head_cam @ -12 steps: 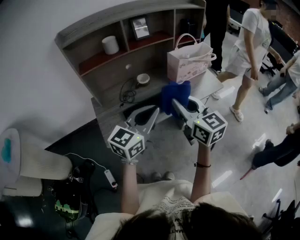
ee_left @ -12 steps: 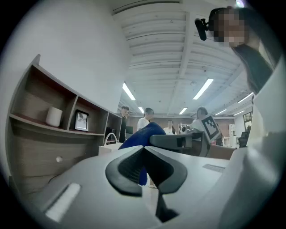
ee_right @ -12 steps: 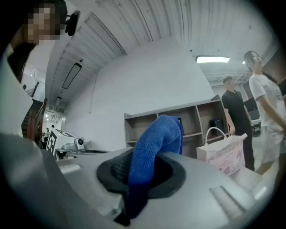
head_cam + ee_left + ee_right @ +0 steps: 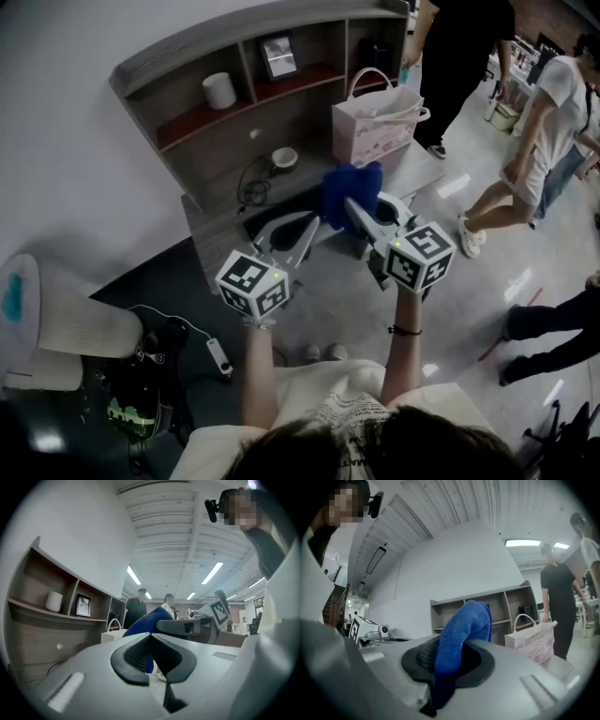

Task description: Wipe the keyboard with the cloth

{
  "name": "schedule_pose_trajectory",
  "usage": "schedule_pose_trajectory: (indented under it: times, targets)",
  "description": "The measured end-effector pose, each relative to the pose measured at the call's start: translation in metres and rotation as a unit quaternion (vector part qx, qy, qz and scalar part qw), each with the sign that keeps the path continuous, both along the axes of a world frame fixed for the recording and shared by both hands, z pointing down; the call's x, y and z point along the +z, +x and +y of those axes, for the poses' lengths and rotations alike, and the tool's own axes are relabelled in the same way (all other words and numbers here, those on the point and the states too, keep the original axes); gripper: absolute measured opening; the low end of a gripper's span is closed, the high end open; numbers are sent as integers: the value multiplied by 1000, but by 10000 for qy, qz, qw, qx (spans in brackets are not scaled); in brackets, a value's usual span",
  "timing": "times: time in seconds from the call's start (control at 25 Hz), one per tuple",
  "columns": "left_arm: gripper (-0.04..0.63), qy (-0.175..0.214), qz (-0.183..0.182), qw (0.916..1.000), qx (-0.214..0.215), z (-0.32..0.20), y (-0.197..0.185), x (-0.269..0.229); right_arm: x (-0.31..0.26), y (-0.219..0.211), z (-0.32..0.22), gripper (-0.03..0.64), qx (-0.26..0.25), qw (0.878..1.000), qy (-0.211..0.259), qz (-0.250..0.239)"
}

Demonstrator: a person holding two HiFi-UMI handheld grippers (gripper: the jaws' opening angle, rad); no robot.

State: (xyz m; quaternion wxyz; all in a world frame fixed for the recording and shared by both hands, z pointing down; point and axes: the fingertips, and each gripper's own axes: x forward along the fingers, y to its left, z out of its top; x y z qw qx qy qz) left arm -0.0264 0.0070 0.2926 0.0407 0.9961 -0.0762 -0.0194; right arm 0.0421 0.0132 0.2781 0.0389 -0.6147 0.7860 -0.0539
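The cloth [image 4: 352, 192] is bright blue and fuzzy, like a small towel. It is bunched up in a soft lump. It is up in the air over the desk [image 4: 427, 169], not lying on anything. In the head view it sits just in front of the pink bag's lower corner.

My right gripper [image 4: 350, 208] has it. In the right gripper view the two black pads are pressed on the cloth [image 4: 461, 634] from both sides. One end of the cloth sticks up past the tips and folds over. The other end hangs down toward the camera.

My left gripper [image 4: 306, 229] is close beside the right one, a bit lower in the head view. In the left gripper view its tips [image 4: 151, 635] are closed together and nothing is between them. I can see the blue cloth [image 4: 143, 623] just behind them.

Past my grippers stands a grey shelf unit [image 4: 253, 84] against the wall. On it are a white cup [image 4: 220, 91] and a small picture frame [image 4: 279, 54]. Under the shelf are a little bowl [image 4: 284, 157] and a black cable [image 4: 251, 186]. The pink bag [image 4: 375, 127] with handles stands on the desk. My grippers cover a lot of the desk top, so I cannot tell what lies under them.

On the right, people [image 4: 469, 56] are walking on the floor.
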Motion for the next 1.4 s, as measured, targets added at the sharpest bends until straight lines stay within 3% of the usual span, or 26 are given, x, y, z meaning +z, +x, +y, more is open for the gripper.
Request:
schedule_pose_trajectory:
  times: [0.2,0.4,0.76,1.4]
  targets:
    - [5,-47,4,10000,-55,5,7,0,0,9,8,59,12,10000,-35,8]
    - [5,-31,149,9990,-413,7,12,-1,2,26,18,60,85,10000,-25,-35]
    - [5,-344,-62,9984,-442,11,21,31,30,41,14,59,81,9992,-241,-302]
    - [5,-625,-167,9978,-171,-54,51,55,52,53,-53,60,-8,9983,-483,-331]
